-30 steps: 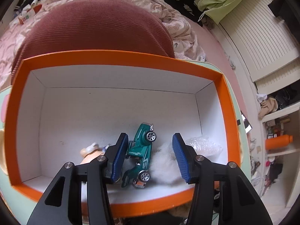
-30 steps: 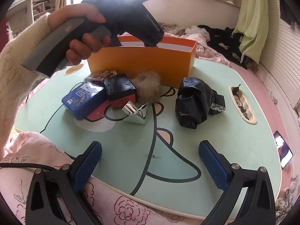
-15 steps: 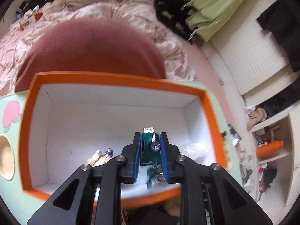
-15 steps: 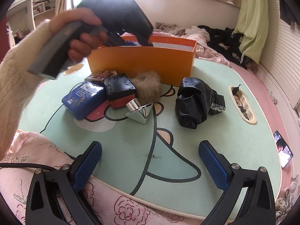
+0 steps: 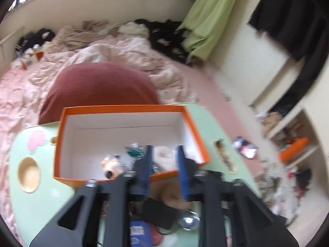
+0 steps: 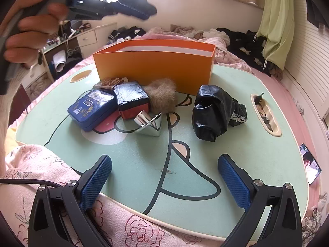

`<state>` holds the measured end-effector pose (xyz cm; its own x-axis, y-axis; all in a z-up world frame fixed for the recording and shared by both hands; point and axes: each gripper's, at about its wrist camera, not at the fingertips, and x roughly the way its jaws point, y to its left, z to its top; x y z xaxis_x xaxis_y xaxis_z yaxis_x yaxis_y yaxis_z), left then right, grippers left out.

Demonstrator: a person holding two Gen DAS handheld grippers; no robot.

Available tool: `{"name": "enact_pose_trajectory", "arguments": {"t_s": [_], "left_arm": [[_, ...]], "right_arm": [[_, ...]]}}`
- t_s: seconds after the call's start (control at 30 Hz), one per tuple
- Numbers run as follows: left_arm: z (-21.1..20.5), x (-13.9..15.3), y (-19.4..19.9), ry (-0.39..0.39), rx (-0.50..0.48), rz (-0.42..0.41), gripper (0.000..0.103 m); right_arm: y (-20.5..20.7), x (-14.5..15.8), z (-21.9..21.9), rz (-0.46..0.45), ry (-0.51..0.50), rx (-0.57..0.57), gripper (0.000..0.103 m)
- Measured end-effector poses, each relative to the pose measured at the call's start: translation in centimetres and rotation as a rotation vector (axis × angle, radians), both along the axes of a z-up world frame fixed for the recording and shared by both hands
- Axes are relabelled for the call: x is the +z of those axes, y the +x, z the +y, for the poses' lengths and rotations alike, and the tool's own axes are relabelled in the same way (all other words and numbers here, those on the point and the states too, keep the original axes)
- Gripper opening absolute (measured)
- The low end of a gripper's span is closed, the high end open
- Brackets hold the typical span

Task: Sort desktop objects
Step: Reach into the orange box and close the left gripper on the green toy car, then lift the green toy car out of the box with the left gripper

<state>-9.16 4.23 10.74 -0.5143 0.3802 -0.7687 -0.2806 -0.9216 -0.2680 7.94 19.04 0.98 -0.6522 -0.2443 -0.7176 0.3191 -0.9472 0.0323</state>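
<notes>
Above the orange box (image 5: 193, 123), the left hand-held gripper (image 5: 163, 166), jaws just parted and empty, risks clipping the rim, while the green toy car (image 5: 134, 151) lies inside.

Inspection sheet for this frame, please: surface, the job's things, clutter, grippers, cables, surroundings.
Surface: green cartoon-print table, a few specks near the middle.
Job's things: orange box holds a green toy car and a small figure; blue tin, black cube, fur puff, silver cone and black bag wait outside.
Clutter: bits in the table's side tray.
Grippers: left gripper above the box, jaws just opening, nothing between; right gripper open, empty.
Cables: black cable over the floral quilt.
Surroundings: bed with strewn clothes, phone on the floor.
</notes>
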Motion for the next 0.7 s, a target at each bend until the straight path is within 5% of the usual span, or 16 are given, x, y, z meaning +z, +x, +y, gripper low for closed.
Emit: {"name": "enact_pose_trajectory", "arguments": {"t_s": [0.03,0.13,0.17,0.23,0.43,0.53,0.6,0.7], "left_arm": [[0.1,-0.9,-1.2,-0.026,0.014,-0.042,0.075],[-0.4,-4.5,-5.3,-0.02,0.06,-0.208,0.075],[-0.7,-5.6,-6.3,-0.022,0.084,-0.259,0.074],[-0.4,-7.1,-7.2,-0.068,0.073,-0.301,0.051],[0.9,-7.4,-6.5,-0.188,0.004,-0.259,0.04],[0.0,-7.6,-6.9,-0.151,0.029,-0.302,0.04],[0.2,-7.7,-7.0,-0.14,0.02,-0.326,0.045],[1.5,-8.2,-6.8,-0.258,-0.023,-0.297,0.055]], "right_arm": [[0.0,0.0,0.0,0.0,0.0,0.0,0.103],[0.0,0.0,0.0,0.0,0.0,0.001,0.103],[0.0,0.0,0.0,0.0,0.0,0.0,0.103],[0.0,0.0,0.0,0.001,0.001,0.0,0.103],[0.0,0.0,0.0,0.001,0.001,0.0,0.103],[0.0,-0.1,0.1,0.001,0.0,0.0,0.103],[0.0,-0.1,0.1,0.001,0.001,0.0,0.103],[0.0,-0.1,0.1,0.001,0.0,0.0,0.103]]}}
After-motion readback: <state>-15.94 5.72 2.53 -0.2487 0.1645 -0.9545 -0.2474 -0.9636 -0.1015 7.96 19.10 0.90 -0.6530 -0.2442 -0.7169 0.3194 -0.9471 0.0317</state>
